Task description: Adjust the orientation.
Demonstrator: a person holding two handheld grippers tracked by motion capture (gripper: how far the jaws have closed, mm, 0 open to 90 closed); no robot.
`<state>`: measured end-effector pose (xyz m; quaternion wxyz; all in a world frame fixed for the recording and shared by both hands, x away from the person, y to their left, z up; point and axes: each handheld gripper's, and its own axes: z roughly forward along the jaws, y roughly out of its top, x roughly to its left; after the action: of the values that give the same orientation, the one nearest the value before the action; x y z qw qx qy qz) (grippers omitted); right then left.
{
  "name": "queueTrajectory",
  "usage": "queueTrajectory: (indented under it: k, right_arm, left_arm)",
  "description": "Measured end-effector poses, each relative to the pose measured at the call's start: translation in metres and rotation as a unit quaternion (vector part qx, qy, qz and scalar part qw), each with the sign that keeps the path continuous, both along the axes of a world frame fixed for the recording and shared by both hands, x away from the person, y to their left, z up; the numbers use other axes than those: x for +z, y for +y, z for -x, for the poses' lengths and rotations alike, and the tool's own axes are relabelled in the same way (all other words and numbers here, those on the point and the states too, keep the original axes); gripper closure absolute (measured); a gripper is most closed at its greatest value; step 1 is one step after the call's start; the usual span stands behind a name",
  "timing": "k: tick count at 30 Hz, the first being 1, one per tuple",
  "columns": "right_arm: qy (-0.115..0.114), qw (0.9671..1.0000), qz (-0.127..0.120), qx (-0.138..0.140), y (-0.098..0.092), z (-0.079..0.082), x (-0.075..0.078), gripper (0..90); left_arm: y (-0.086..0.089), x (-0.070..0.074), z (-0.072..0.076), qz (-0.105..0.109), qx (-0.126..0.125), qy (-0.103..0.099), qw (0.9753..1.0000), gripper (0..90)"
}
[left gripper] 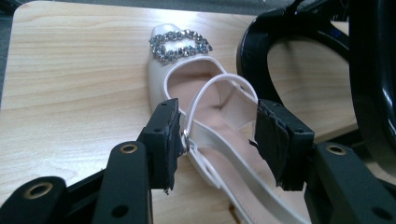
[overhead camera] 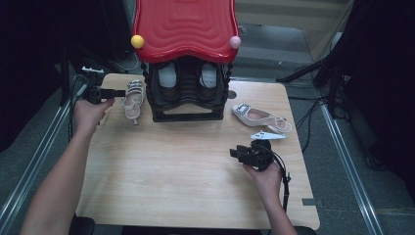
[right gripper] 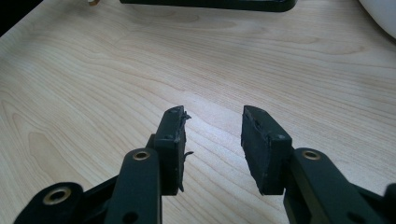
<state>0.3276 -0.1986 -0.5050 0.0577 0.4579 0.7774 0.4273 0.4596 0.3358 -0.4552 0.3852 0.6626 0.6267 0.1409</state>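
Sandal (left gripper: 205, 107) with the glittering buckle lies on the counter (overhead camera: 171, 166) at its far left part, just beside the black shoe rack (overhead camera: 186, 93). The left claw view shows what the high view cannot: the two jaws stand wide on both sides of the heel strap, the left pad (left gripper: 164, 140) touching the strap or almost so, the other pad apart from it. So the left claw (left gripper: 219, 140) is around the back of the sandal but not closed on it. The curved black foot of the rack stands close on the right in that view.

In the high view the left hand (overhead camera: 90, 115) comes with a long stretched forearm from the bottom left and holds its claw level, pointing to the right at the sandal. The right hand (overhead camera: 264, 174) rests lower on the right side of the counter, its claw (overhead camera: 236, 152) pointing left. In the right claw view these jaws are moderately wide with only bare wood between them.

A second pale sandal (overhead camera: 259, 116) lies on its side at the right of the rack, and a small white clip-like thing (overhead camera: 267, 135) is near it. The rack carries a dark pair of shoes (overhead camera: 188, 81) under a red wavy roof (overhead camera: 183, 27).
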Motion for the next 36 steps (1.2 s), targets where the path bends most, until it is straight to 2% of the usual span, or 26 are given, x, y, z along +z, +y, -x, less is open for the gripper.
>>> queueTrajectory:
  k: [4,9,10,13,16,18,23,25,28,34,36]
  right_arm:
    - [0.004,1.0000,0.000,-0.001,0.000,0.000,0.000,61.4]
    - [0.003,1.0000,0.001,0.002,0.000,0.000,-0.001,61.4]
    - [0.005,1.0000,0.000,0.002,0.000,0.000,-0.001,61.4]
    - [0.005,1.0000,-0.001,0.003,0.001,0.000,-0.001,61.4]
    - [0.005,1.0000,-0.002,0.006,0.002,-0.001,-0.001,61.4]
    - [0.004,0.9999,-0.005,0.009,0.003,-0.002,0.000,61.4]
    - [0.002,0.9998,-0.010,0.016,0.007,-0.006,0.000,61.4]
    - [0.003,0.9998,-0.010,0.018,0.009,-0.007,0.000,61.4]
    - [0.003,0.9997,-0.009,0.022,0.011,-0.008,-0.001,61.4]
    - [0.005,0.9997,-0.005,0.024,0.013,-0.008,0.000,61.4]
    - [0.006,0.9997,-0.007,0.022,0.013,-0.007,0.000,61.4]
  left_arm:
    - [-0.005,-0.006,-0.004,-0.019,-0.007,0.010,0.9997,51.0]
    - [-0.012,-0.010,-0.009,-0.029,-0.009,0.018,0.9994,50.6]
    - [-0.015,-0.010,-0.011,-0.039,-0.010,0.020,0.9990,50.3]
    - [-0.019,-0.009,-0.013,-0.035,-0.009,0.016,0.9992,50.3]
    - [-0.019,-0.011,-0.017,-0.044,-0.003,0.026,0.9987,49.6]
    - [-0.019,-0.015,-0.019,-0.042,0.009,0.028,0.9987,49.1]
    - [-0.018,-0.025,-0.020,-0.046,0.015,0.032,0.9983,48.1]
    - [-0.016,-0.029,-0.019,-0.042,0.018,0.042,0.9981,48.2]
    - [-0.013,-0.035,-0.019,-0.049,0.013,0.051,0.9974,47.5]
    - [-0.015,-0.041,-0.021,-0.050,0.018,0.054,0.9971,47.1]
    - [-0.015,-0.043,-0.022,-0.043,0.021,0.054,0.9974,46.7]
